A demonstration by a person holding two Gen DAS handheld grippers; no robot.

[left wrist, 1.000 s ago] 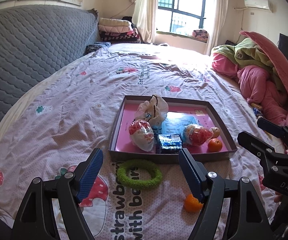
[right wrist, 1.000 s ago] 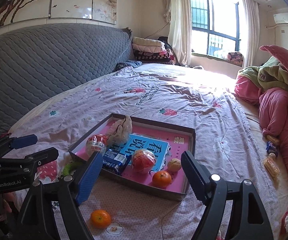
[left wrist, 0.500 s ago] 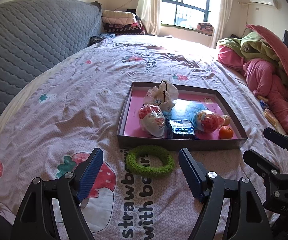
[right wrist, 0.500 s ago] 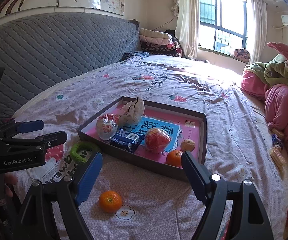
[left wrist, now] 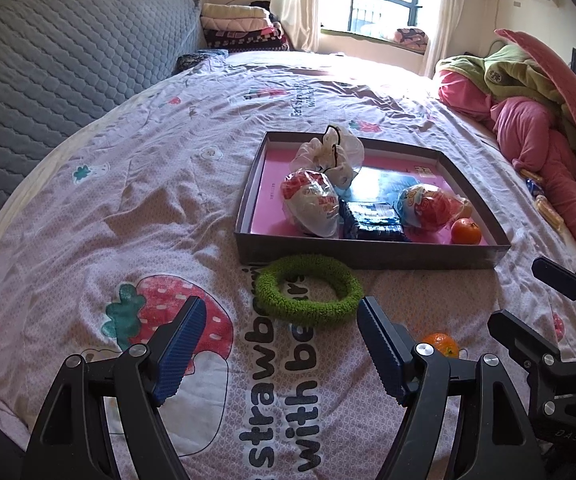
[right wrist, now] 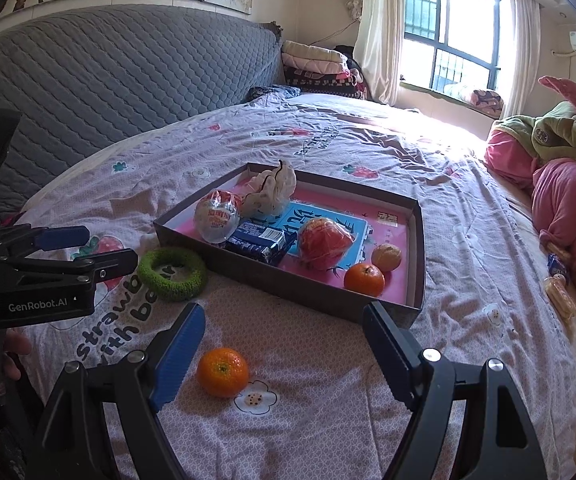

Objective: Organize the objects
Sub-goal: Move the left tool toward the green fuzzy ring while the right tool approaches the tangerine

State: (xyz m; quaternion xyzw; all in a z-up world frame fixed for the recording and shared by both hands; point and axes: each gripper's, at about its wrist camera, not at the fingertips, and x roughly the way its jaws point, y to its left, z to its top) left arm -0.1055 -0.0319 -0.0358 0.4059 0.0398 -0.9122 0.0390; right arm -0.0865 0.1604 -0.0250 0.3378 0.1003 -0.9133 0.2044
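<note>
A shallow dark box with a pink floor lies on the bed and holds wrapped snacks, a blue packet, a white cloth bundle and small oranges. A green fuzzy ring lies just in front of the box. A loose orange lies on the sheet. My left gripper is open and empty, just short of the ring. My right gripper is open and empty, with the orange near its left finger.
A grey quilted headboard rises at the left. Pink and green bedding is piled at the right, with small snack packets beside it. Folded blankets and a window are at the far end.
Both grippers have moved forward and lower toward the bed. The ring and the loose orange now look larger and closer. Both stay open.
</note>
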